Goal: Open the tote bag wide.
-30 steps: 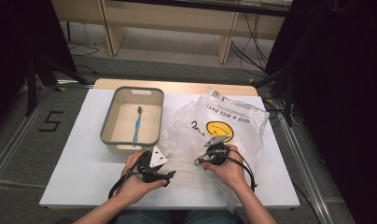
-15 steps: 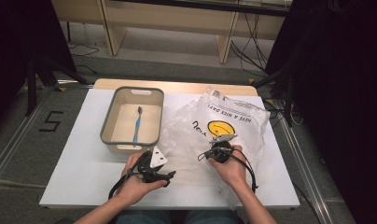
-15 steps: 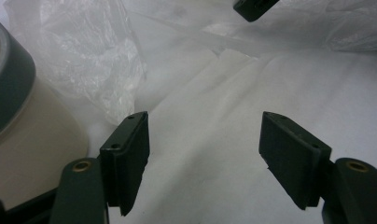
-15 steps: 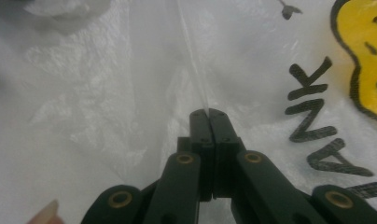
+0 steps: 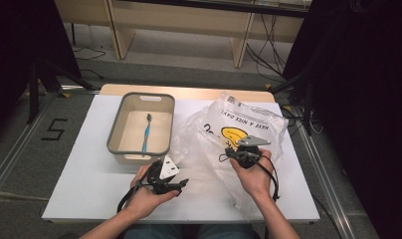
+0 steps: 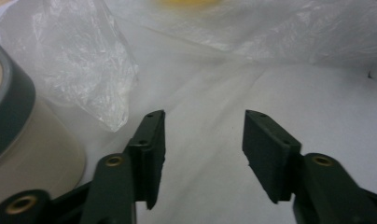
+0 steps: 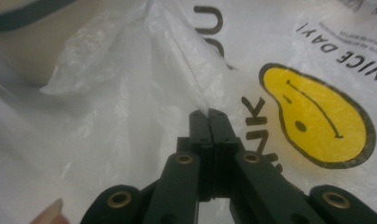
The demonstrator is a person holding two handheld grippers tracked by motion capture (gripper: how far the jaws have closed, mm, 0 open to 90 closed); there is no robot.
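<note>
White counter (image 5: 79,169) lies bare near the front edge, left of the left hand-held gripper (image 6: 203,140), whose jaws gape wide over it. Right hand-held gripper (image 7: 209,122) pinches a fold of the crinkled clear bag (image 5: 249,124). Farther back, a blue toothbrush (image 5: 146,135) lies in the grey-rimmed bin (image 5: 115,134).

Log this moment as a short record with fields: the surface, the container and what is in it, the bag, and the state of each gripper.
surface: white table
container: grey-rimmed beige bin, far left part of the table
contents: blue toothbrush lying in the bin
bag: crumpled clear plastic bag with a yellow smiley face, right of the bin
left gripper: jaws apart, nothing between them, low over the table near the bag's edge
right gripper: jaws closed together, pinching a fold of the bag
</note>
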